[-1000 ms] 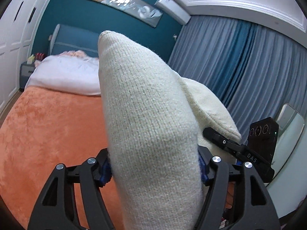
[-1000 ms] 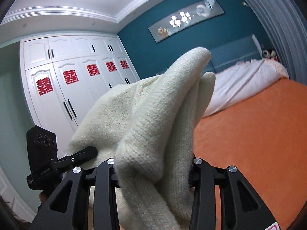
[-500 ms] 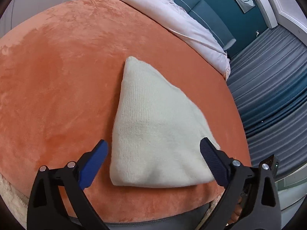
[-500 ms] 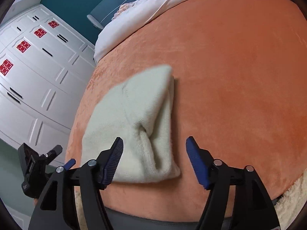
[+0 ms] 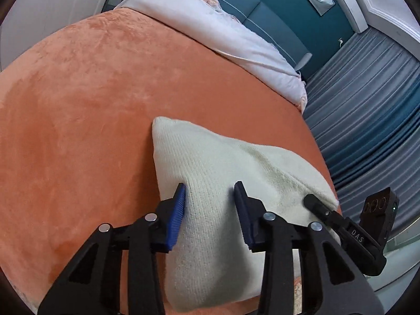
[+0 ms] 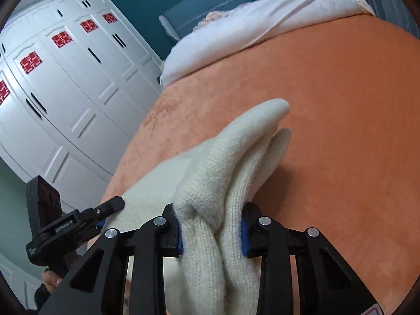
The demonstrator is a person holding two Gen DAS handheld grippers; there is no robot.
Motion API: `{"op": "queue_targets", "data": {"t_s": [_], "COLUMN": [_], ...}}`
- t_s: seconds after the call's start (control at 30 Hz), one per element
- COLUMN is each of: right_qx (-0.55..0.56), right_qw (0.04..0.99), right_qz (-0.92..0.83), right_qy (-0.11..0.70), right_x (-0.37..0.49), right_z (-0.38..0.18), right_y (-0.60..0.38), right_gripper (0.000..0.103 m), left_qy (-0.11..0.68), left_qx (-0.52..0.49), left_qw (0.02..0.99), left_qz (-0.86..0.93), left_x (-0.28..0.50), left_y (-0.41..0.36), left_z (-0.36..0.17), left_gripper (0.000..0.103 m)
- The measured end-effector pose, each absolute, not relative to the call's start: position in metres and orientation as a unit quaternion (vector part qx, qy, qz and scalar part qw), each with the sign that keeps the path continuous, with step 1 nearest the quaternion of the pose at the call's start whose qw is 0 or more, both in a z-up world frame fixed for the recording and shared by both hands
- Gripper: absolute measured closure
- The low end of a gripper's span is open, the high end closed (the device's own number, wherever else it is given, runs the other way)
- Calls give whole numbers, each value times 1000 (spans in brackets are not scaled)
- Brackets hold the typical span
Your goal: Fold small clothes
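Observation:
A cream knitted garment (image 5: 210, 168) lies bunched on the orange bedspread (image 5: 92, 92), near its front edge. My left gripper (image 5: 210, 197) has its blue pads pressed against a fold of the knit at the near left side. My right gripper (image 6: 211, 229) is shut on a thick bunched fold of the same garment (image 6: 236, 152), which rises a little off the bedspread (image 6: 341, 105). Each gripper shows at the edge of the other's view.
A white duvet (image 5: 223, 34) and pillows lie at the head of the bed against a teal headboard. White wardrobes (image 6: 65, 78) stand to the left of the bed. Grey-blue curtains (image 5: 367, 105) hang on the right.
One second ago both grippers held the garment up in the air. Half a second ago it lay on the bedspread with both grippers open. Now both have closed on it again.

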State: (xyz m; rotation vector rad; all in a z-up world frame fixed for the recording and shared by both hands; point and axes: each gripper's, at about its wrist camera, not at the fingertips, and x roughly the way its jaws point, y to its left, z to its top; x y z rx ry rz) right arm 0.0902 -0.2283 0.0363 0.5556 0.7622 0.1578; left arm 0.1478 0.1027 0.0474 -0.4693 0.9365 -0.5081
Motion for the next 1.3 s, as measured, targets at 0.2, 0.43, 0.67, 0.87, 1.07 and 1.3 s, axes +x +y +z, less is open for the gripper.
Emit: {"op": "queue_targets", "data": {"t_s": [0.2,0.43,0.67,0.87,1.07,1.3], "right_qx": [285,232,274,258,272,280], "right_qw": [820,869,827,837,831,812], "right_qz": [6,7,12,27,-1,-1], "right_qy": [496,437,490,482,485,512], "right_x": [101,50,49,42,21,22], "right_z": [-56,7,-28,-11,-30,-56], "right_y": [-257,-254,-251,-244,-247,-255], "right_gripper": [60,58,68,85,84,54], "left_qy": [505,491,535,531,542,555], "left_qx": [-195,-181,-137,-76,-92,-137], "left_qw": [821,832,815,827,823,803], "left_qz": [-180,-182,-175,-168,-144,-166], "left_x": [147,109,98,118,109,107], "left_y": [93,98,76,69,74,78], "left_z": [-5,32,-22,-18,-18,-30], "left_gripper": [47,16,58,53,41,60]}}
